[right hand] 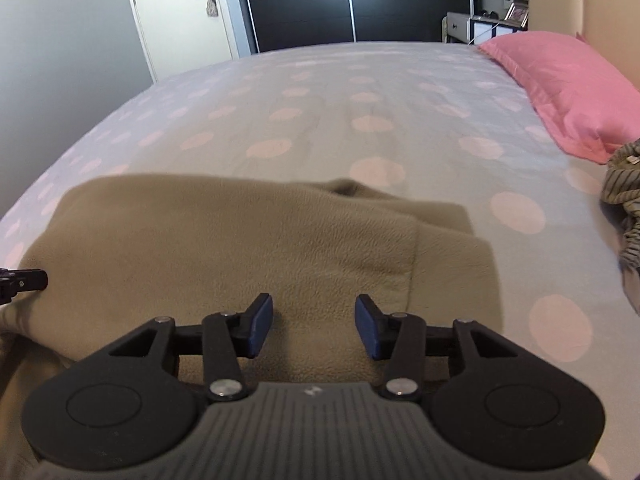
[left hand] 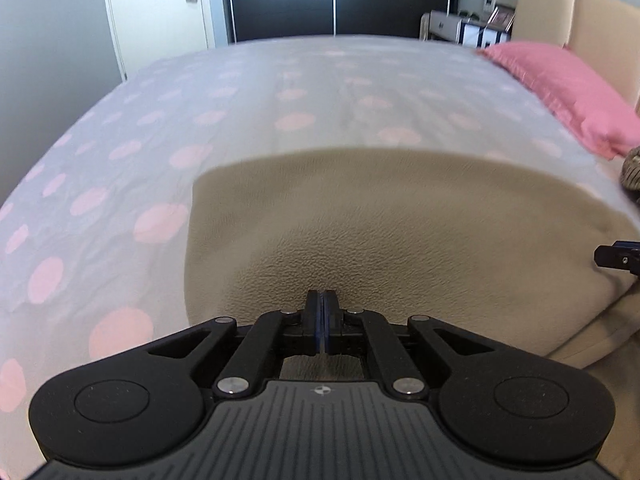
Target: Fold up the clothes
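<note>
A beige fleece garment lies folded on the polka-dot bedspread. My left gripper is shut above its near edge, the blue pads pressed together with no cloth showing between them. In the right wrist view the same fleece shows a folded layer stepping down at its right side. My right gripper hovers open over the fleece's near right part, with nothing pinched between its pads. The right gripper's tip shows at the right edge of the left wrist view. The left gripper's tip shows at the far left of the right wrist view.
A pink pillow lies against the beige headboard at the right. A crumpled striped garment sits on the bed below the pillow. A dark wardrobe and a white door stand beyond the bed's far edge.
</note>
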